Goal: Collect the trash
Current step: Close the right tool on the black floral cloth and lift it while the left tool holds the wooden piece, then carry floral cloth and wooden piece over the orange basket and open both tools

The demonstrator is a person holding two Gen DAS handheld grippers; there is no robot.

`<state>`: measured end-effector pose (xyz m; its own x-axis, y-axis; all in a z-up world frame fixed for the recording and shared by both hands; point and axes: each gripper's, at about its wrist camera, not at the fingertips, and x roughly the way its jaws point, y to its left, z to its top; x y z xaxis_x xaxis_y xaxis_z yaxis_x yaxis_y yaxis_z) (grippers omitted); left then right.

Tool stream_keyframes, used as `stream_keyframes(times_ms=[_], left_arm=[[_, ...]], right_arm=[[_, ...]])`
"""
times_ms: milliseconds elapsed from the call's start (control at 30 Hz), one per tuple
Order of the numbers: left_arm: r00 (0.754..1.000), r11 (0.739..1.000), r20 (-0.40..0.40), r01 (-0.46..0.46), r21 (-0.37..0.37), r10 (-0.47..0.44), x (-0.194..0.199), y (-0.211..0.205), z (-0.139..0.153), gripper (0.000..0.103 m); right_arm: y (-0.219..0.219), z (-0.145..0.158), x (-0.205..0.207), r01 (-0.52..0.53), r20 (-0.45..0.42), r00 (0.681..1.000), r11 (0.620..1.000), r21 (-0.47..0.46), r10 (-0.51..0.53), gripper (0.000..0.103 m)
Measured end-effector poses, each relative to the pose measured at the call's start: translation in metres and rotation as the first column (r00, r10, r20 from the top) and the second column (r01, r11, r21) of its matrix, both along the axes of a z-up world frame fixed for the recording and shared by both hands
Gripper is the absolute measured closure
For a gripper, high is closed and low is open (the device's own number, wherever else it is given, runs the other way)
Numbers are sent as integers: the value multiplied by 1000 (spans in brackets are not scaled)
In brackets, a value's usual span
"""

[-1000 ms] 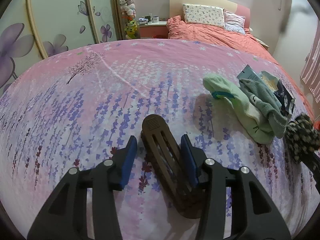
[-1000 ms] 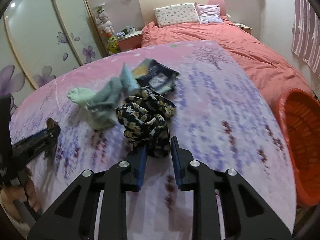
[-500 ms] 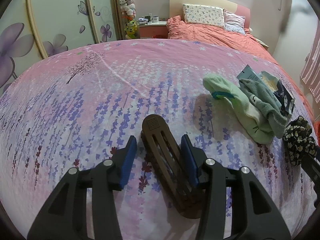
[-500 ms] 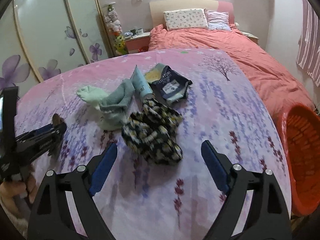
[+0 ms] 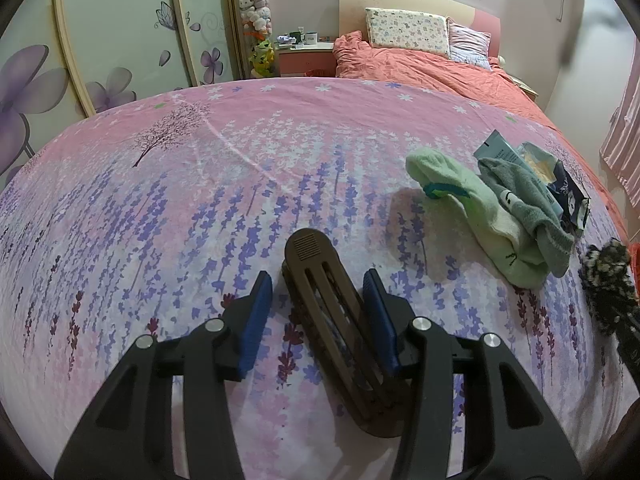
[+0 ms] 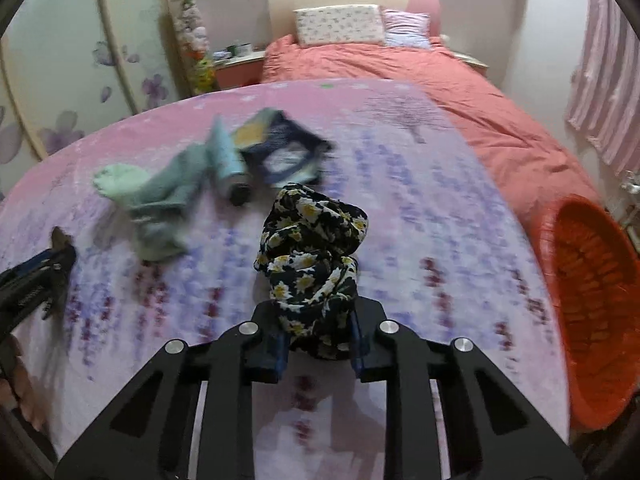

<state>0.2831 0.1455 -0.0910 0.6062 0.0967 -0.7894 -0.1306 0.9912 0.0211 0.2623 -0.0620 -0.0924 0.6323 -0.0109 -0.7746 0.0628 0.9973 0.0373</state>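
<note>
Black floral cloth (image 6: 316, 256) pinched in right gripper (image 6: 318, 344), lifted off sheet (image 6: 432, 216). Left gripper (image 5: 318, 312) parted, jaws straddling brown clip (image 5: 332, 316), right pad touching it.

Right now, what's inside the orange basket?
Only the ribbed inner wall of the orange basket shows beside the bed; no trash is visible. Its bottom is cut off at the picture's edge.

A coral-quilted bed (image 5: 420, 64) with pale headboard (image 5: 400, 4) at twelve o'clock; flower-painted sliding wardrobe doors (image 5: 100, 40) at ten.
</note>
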Motion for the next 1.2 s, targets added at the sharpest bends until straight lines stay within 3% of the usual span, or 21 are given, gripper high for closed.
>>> stream_keyframes(times_ms=[100, 367, 567, 667, 1200], left_arm=[[1000, 999, 2, 28, -16, -28, -2, -2, 0, 47], [996, 993, 22, 90, -72, -88, -29, 7, -1, 47], [995, 994, 16, 96, -51, -95, -29, 0, -3, 47], [994, 994, 12, 111, -26, -111, -23, -4, -3, 55], [994, 994, 6, 109, -19, -109, -20, -3, -3, 55]], right_arm=[[-11, -2, -5, 19, 3, 1000, 1000, -10, -19, 80], [-9, -2, -10, 17, 2, 1000, 1000, -9, -17, 80], [-12, -3, -12, 16, 2, 1000, 1000, 4, -16, 80], [-14, -3, -11, 16, 2, 1000, 1000, 9, -16, 79], [-17, -2, -10, 15, 2, 1000, 1000, 21, -15, 79]])
